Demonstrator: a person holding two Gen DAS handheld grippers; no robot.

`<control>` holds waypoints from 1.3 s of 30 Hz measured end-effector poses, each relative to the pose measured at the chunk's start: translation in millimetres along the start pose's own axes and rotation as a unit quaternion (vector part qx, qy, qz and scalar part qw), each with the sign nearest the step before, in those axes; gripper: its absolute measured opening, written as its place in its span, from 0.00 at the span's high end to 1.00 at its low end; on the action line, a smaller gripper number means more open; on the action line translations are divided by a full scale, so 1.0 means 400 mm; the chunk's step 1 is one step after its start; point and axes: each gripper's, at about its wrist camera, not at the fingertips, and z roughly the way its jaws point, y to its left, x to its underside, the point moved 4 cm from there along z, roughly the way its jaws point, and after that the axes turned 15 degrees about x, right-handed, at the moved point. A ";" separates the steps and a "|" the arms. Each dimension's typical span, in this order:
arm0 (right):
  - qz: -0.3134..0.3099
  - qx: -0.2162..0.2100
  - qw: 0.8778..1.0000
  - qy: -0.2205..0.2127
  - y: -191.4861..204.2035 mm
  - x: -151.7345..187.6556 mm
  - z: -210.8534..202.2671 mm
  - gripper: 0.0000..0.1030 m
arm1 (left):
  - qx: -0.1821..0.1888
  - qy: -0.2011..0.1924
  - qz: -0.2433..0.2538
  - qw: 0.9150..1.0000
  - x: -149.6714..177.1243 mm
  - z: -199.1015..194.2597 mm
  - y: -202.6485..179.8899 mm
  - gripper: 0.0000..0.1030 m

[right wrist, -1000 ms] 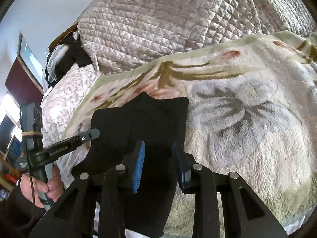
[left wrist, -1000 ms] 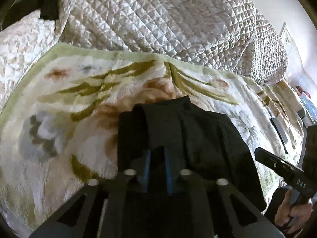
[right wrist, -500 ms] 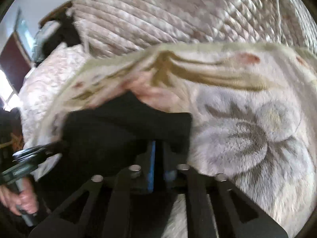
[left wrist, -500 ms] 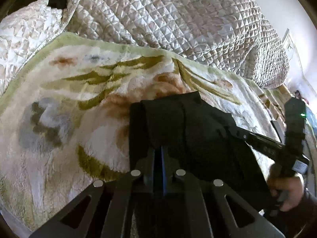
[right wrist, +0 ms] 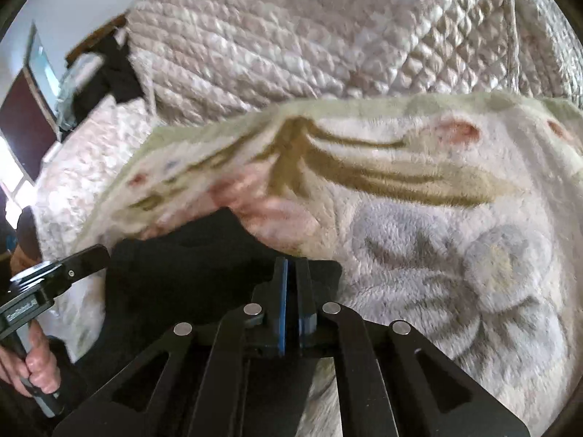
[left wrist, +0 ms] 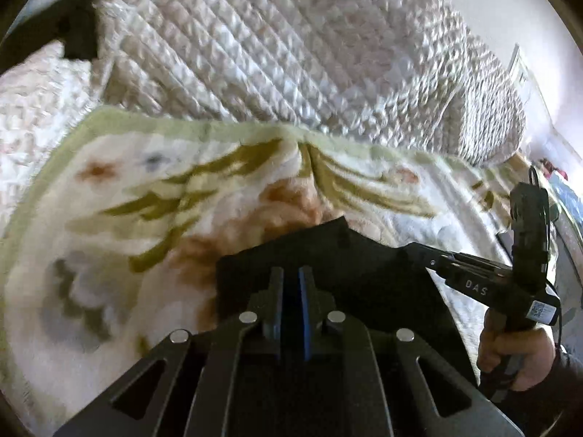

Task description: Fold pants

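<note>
The black pants (left wrist: 328,262) lie folded into a dark block on the flowered blanket (left wrist: 127,218), at that blanket's near edge, with the quilted cover (left wrist: 291,54) heaped behind the blanket's far edge. The block's long axis seems to run from the near edge toward the quilt, and a small peak of cloth at its far end points that way; the near end is hidden under the tools, so the full length cannot be told. At the left side of the pants the left gripper (left wrist: 290,284) has its blue-padded fingers drawn almost together on a fold of the black cloth. At the right side the right gripper (right wrist: 291,273) has its fingers pressed tight over the pants' right edge, where the cloth meets the blanket; whether fabric lies between the pads cannot be told. A second ago the right fingers stood well spread above the pants; they have since snapped together and the tool has moved in over the cloth. The left grip looks much the same as before.
</note>
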 end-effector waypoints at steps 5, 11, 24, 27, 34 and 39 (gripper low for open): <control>0.017 -0.004 1.000 0.001 -0.012 0.006 -0.002 0.97 | -0.007 0.011 -0.013 1.000 0.020 0.036 0.040 0.88; 0.018 -0.006 1.000 -0.008 -0.018 0.064 -0.092 0.97 | -0.022 0.003 -0.005 1.000 0.042 -0.025 0.020 0.89; -0.034 -0.010 0.999 -0.028 0.064 0.235 -0.253 0.90 | 0.015 -0.015 0.025 0.999 0.174 -0.168 -0.098 0.89; -0.048 -0.006 0.998 -0.025 0.083 0.266 -0.253 0.89 | 0.011 0.008 0.021 1.000 0.208 -0.150 -0.100 0.89; -0.076 0.012 0.996 -0.042 0.093 0.300 -0.248 0.87 | -0.019 0.023 0.034 0.999 0.238 -0.133 -0.090 0.89; -0.074 0.015 0.996 -0.052 0.094 0.307 -0.249 0.87 | -0.029 0.021 0.031 0.999 0.243 -0.133 -0.080 0.88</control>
